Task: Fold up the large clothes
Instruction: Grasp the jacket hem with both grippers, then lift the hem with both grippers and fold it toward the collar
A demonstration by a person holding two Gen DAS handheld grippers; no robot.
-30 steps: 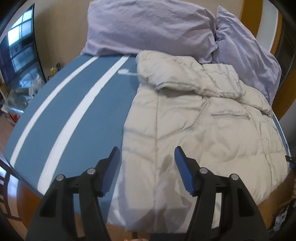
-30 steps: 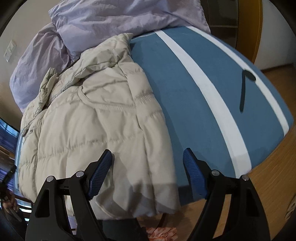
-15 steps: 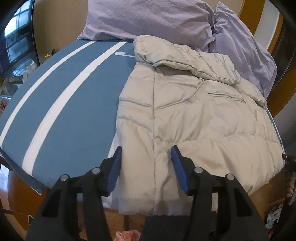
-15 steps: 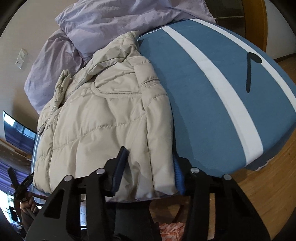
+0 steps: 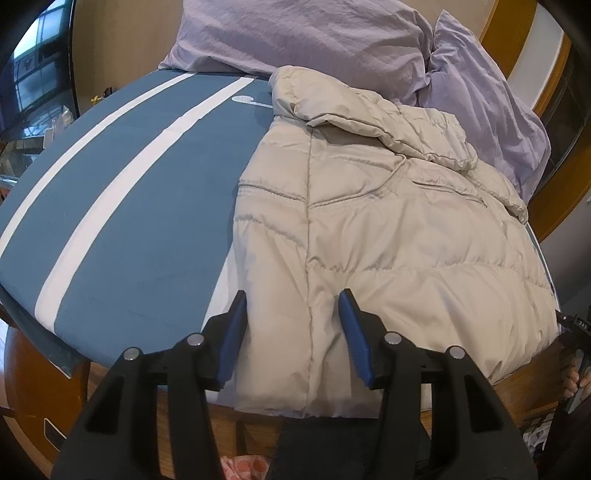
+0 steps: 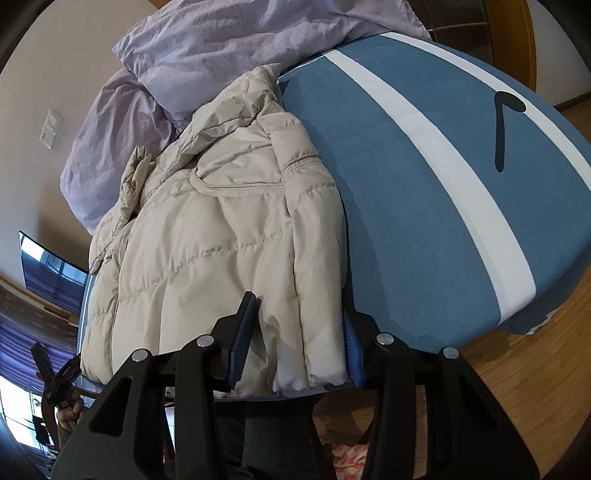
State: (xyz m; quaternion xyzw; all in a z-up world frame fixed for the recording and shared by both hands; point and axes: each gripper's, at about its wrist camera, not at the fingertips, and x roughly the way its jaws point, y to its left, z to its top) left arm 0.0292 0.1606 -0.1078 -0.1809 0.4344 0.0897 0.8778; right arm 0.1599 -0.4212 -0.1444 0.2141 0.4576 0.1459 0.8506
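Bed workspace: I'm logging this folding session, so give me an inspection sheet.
Surface: blue bedspread with white stripes on a wooden frame.
Job's things: beige quilted puffer jacket lying flat, hem overhanging the near bed edge.
Clutter: two lilac pillows at the head; dark curved mark or strap on the bedspread.
Grippers: left claw around the hem, closure unclear; right claw pinching the hem corner.
Cables: nothing seen.
Surroundings: wooden floor, wall switch plate, dark screen.
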